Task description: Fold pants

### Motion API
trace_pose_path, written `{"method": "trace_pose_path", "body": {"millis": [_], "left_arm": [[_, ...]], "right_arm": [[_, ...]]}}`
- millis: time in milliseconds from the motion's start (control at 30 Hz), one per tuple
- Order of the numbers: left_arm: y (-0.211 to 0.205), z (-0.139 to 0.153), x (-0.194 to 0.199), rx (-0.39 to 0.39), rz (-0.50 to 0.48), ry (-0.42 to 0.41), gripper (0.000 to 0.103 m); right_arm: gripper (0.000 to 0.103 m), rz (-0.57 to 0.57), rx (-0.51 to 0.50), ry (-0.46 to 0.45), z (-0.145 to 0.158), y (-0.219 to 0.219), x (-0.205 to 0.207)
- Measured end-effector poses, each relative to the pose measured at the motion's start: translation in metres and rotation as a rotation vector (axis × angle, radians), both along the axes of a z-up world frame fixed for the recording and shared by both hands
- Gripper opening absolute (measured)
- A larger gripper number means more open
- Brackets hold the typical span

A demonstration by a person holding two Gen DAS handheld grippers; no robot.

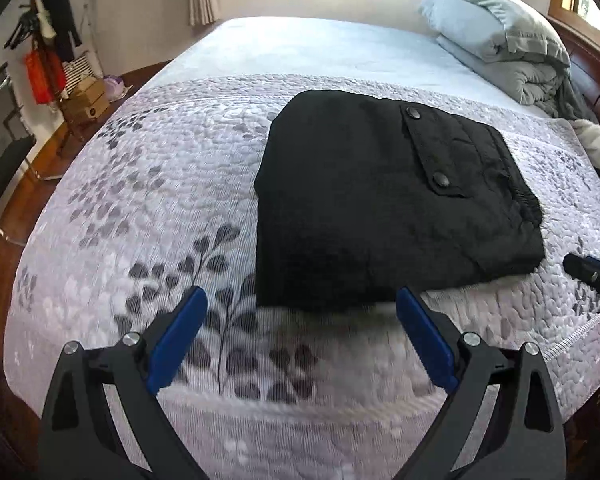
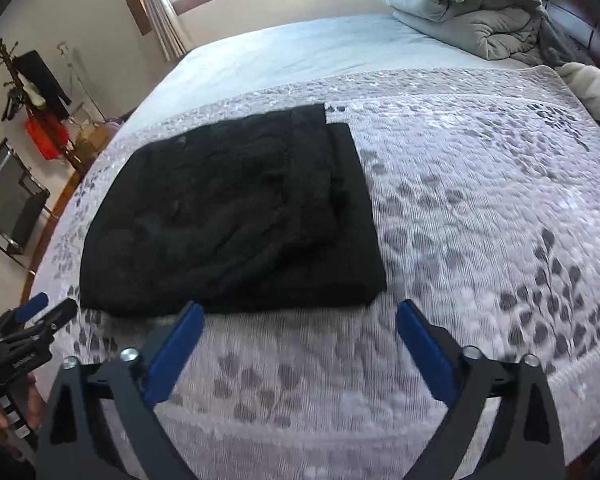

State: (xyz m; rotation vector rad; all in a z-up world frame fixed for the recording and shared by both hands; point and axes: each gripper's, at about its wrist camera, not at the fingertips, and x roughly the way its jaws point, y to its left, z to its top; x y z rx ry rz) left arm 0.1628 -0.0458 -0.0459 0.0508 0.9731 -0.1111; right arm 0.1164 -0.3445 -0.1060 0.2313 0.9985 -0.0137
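Note:
The black pants (image 1: 380, 208) lie folded into a compact rectangle on the grey leaf-patterned quilt (image 1: 148, 208), a buttoned pocket flap facing up. My left gripper (image 1: 300, 300) is open and empty, just in front of the fold's near edge, not touching it. In the right wrist view the folded pants (image 2: 228, 216) lie left of centre. My right gripper (image 2: 298, 312) is open and empty, just short of their near right corner. The right gripper's tip (image 1: 592, 276) shows at the left view's right edge; the left gripper (image 2: 36, 320) shows at the right view's left edge.
A folded grey duvet and pillow (image 1: 500, 36) are stacked at the bed's head by the wooden headboard. A pale garment (image 2: 592, 88) lies at the quilt's far right corner. A chair (image 2: 12, 208), coat rack (image 2: 32, 84) and boxes (image 1: 88, 96) stand on the floor left of the bed.

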Motion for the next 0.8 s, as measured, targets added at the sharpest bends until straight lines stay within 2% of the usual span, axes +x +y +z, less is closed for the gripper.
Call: {"method": "trace_pose_path", "body": {"millis": [167, 400, 600, 800], "left_arm": [[0.006, -0.003, -0.024, -0.024, 0.007, 0.059, 0.096], [0.008, -0.01, -0.032, 0.016, 0.055, 0.049, 0.096], [-0.001, 0.003, -0.041, 0.029, 0.01, 0.013, 0.096], [-0.002, 0.003, -0.041, 0.029, 0.007, 0.026, 0.096]], "right_arm": [[0.099, -0.032, -0.109, 0.049, -0.008, 0.017, -0.021], [0.099, -0.049, -0.067, 0.077, -0.014, 0.023, -0.037], [0.099, -0.029, -0.116, 0.064, 0.001, 0.033, -0.046], [0.099, -0.021, -0.137, 0.051, 0.01, 0.042, -0.046]]}}
